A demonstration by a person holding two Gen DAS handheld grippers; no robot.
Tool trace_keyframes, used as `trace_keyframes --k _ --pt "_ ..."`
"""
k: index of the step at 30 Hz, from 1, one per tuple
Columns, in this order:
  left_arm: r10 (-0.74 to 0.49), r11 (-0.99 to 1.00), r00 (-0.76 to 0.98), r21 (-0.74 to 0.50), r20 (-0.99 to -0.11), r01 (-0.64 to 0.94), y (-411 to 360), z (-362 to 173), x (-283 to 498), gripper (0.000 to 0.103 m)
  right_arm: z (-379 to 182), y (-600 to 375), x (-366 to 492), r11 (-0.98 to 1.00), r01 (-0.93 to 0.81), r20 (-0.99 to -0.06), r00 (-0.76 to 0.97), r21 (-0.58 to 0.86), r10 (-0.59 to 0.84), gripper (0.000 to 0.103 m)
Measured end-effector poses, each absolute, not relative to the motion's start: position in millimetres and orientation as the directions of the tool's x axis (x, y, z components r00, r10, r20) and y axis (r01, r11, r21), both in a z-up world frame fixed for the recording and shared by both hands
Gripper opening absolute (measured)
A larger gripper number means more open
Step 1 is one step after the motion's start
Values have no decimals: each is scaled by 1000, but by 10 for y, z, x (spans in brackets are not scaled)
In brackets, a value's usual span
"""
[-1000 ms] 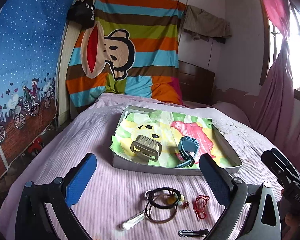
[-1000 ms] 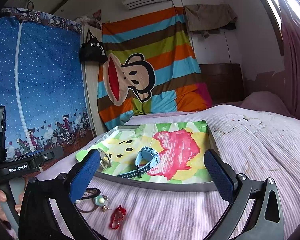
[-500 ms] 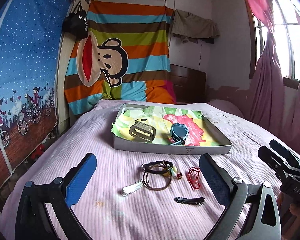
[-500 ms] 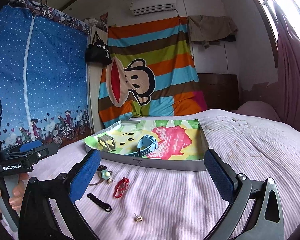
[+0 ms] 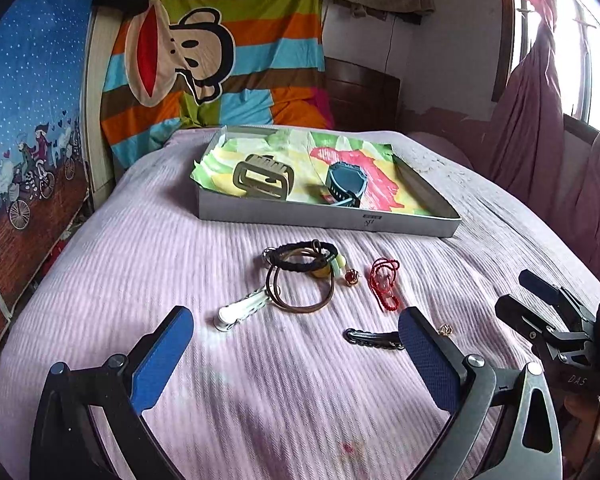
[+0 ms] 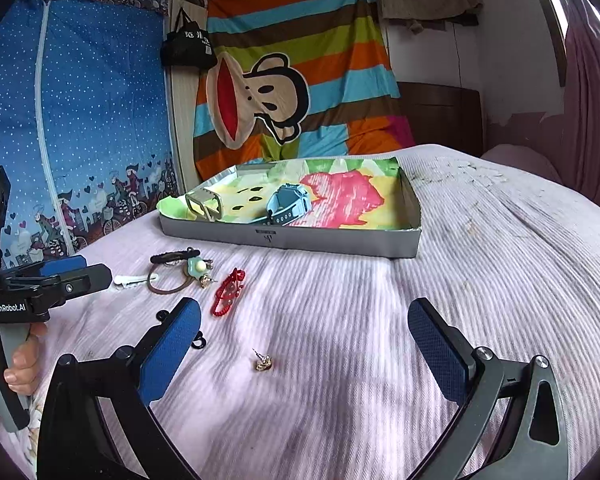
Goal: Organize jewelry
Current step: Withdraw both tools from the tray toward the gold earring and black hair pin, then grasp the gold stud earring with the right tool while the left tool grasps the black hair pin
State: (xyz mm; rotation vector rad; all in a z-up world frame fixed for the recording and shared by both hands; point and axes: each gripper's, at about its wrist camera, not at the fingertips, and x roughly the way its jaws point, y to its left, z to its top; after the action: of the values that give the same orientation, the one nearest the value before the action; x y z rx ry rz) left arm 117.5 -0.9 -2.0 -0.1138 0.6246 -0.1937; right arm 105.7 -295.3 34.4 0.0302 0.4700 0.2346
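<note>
Nearest the right gripper [image 6: 304,360], jaws spread wide and empty: small gold earring [image 6: 263,362], lying between the fingers, post tilted upward. Likely the next pick, with this hand closer than the other. Left gripper [image 5: 296,354] likewise agape, holding nothing, with black hair clip [image 5: 374,338] just ahead, long axis crosswise. Beyond the earring: red cord [image 6: 227,292], then tangled bands [image 6: 176,272]. Farthest: grey tray [image 6: 292,236], holding watch [image 6: 288,204] and claw clip [image 6: 204,204].

The right claw's near pad [image 6: 170,354] covers most of the black hair clip [image 6: 198,340], leaving only its ends showing. The small gold earring [image 6: 263,362] is too tiny to make out, and the pink bedspread [image 6: 340,420] nearest the cameras is blurred.
</note>
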Motion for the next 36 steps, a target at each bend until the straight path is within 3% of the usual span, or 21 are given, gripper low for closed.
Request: trace_keyframes --k 5,9,16,21,31,36 --pt "-256 966 748 -175 -613 188 -74 -97 1237 100 230 -2939 1132 968 -233 -496 832 94 249 101" --pt "-301 954 698 -194 -650 230 -149 -161 1322 88 141 -2910 1192 962 -253 -532 803 106 270 71" --pt "-370 926 627 -217 -685 309 -289 -220 1448 75 28 -2841 1245 949 -291 -572 761 123 307 52" --pt "-385 917 603 -215 -699 337 -374 -237 1501 60 -22 -2776 1270 939 -322 -592 735 122 329 40" --pt "-408 899 561 -209 -720 385 -463 -310 1581 45 -140 -2724 1335 921 -358 -633 681 151 368 28" --pt "-420 892 549 -218 -723 396 -469 -335 1582 30 -169 -2744 1359 920 -354 -642 669 168 374 25"
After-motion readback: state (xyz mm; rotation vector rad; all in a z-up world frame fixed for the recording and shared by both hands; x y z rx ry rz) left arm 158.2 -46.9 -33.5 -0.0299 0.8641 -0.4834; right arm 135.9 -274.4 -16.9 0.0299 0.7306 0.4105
